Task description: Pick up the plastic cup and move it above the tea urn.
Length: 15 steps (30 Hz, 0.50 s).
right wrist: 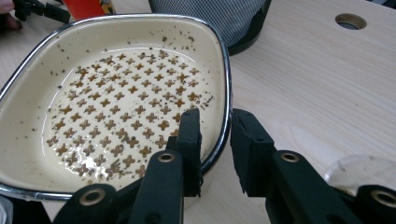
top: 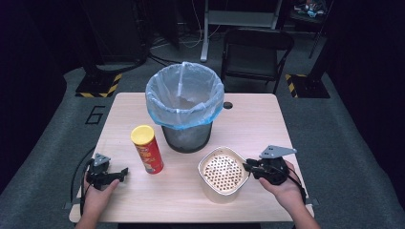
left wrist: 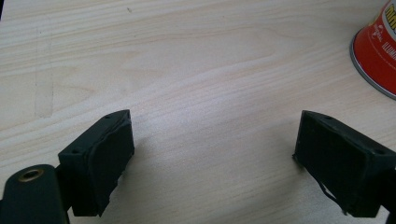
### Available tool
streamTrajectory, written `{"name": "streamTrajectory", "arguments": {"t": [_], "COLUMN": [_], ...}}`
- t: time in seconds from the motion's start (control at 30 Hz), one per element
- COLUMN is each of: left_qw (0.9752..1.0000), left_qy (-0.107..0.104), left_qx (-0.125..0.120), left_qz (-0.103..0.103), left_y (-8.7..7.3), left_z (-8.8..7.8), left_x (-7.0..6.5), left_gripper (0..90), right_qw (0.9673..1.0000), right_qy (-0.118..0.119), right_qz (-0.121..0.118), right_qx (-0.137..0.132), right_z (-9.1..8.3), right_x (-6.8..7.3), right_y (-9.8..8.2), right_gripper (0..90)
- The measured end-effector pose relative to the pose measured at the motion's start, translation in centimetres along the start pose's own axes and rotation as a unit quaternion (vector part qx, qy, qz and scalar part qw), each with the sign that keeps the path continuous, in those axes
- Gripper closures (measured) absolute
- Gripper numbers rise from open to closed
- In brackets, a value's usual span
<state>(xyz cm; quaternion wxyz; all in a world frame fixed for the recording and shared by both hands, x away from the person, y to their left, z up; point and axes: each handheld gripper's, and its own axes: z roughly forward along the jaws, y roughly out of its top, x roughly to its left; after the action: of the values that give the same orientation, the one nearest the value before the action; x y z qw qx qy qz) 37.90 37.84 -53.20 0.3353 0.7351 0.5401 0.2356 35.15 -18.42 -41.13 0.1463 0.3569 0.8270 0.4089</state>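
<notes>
A cream square container [top: 220,194] with a dark rim and a pattern of brown crosses on its bottom stands at the table's front right. My right gripper [top: 248,167] is shut on its right rim [right wrist: 226,70]: in the right gripper view one jaw is inside the wall and the other outside, with the gripper [right wrist: 215,116] astride the rim. A red chip can [top: 148,150] with a yellow lid stands upright left of centre. My left gripper [top: 125,171] rests open on the table left of the can, nothing between its jaws [left wrist: 212,135]. The can's base [left wrist: 376,51] shows at the upper right.
A mesh waste bin [top: 186,136] lined with a pale blue bag stands at the table's middle back, just behind the container. A cable hole [top: 228,105] lies right of it. A folding chair [top: 255,52] stands beyond the table [top: 258,129].
</notes>
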Motion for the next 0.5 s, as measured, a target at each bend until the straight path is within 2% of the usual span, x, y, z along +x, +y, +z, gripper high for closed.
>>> {"name": "streamTrajectory", "arguments": {"t": [0.17,0.2,0.23,0.27,0.33,0.37,0.4,0.43,0.5], "left_qw": [1.0,1.0,1.0,1.0,1.0,1.0,1.0,1.0,1.0], "left_qy": [0.0,0.001,0.0,0.0,0.0,0.0,0.0,0.0,0.0], "left_qx": [0.0,0.0,0.0,0.0,0.0,0.0,0.0,0.0,0.0], "left_qz": [0.0,0.002,0.0,0.0,0.0,0.0,0.0,0.0,0.0], "left_y": [0.0,0.0,0.0,0.0,0.0,0.0,0.0,0.0,0.0], "left_z": [0.0,0.0,0.0,0.0,0.0,0.0,0.0,0.0,0.0], "left_x": [0.0,0.0,0.0,0.0,0.0,0.0,0.0,0.0,0.0], "left_gripper": [11.4,11.4,11.4,11.4,11.4,11.4,11.4,11.4,11.4], "right_qw": [1.0,0.9998,0.9998,0.9995,0.9965,0.9951,0.9917,0.9917,0.9874], "right_qy": [-0.002,-0.007,-0.007,-0.014,-0.04,-0.054,-0.094,-0.094,-0.128], "right_qz": [0.006,0.016,0.016,0.025,0.055,0.058,0.063,0.063,0.07], "right_qx": [0.0,-0.004,-0.004,-0.014,-0.049,-0.058,-0.06,-0.06,-0.061], "right_z": [-1.0,-1.5,-1.5,-1.9,-3.1,-3.4,-3.9,-3.9,-4.0], "right_x": [-0.4,-0.6,-0.6,-0.7,-1.1,-1.3,-1.9,-1.9,-2.4], "right_y": [-0.8,-1.0,-1.0,-1.0,-0.9,-0.9,-1.0,-1.0,-1.3], "right_gripper": [73.5,67.5,67.5,60.4,47.6,44.5,39.8,39.8,34.7]}}
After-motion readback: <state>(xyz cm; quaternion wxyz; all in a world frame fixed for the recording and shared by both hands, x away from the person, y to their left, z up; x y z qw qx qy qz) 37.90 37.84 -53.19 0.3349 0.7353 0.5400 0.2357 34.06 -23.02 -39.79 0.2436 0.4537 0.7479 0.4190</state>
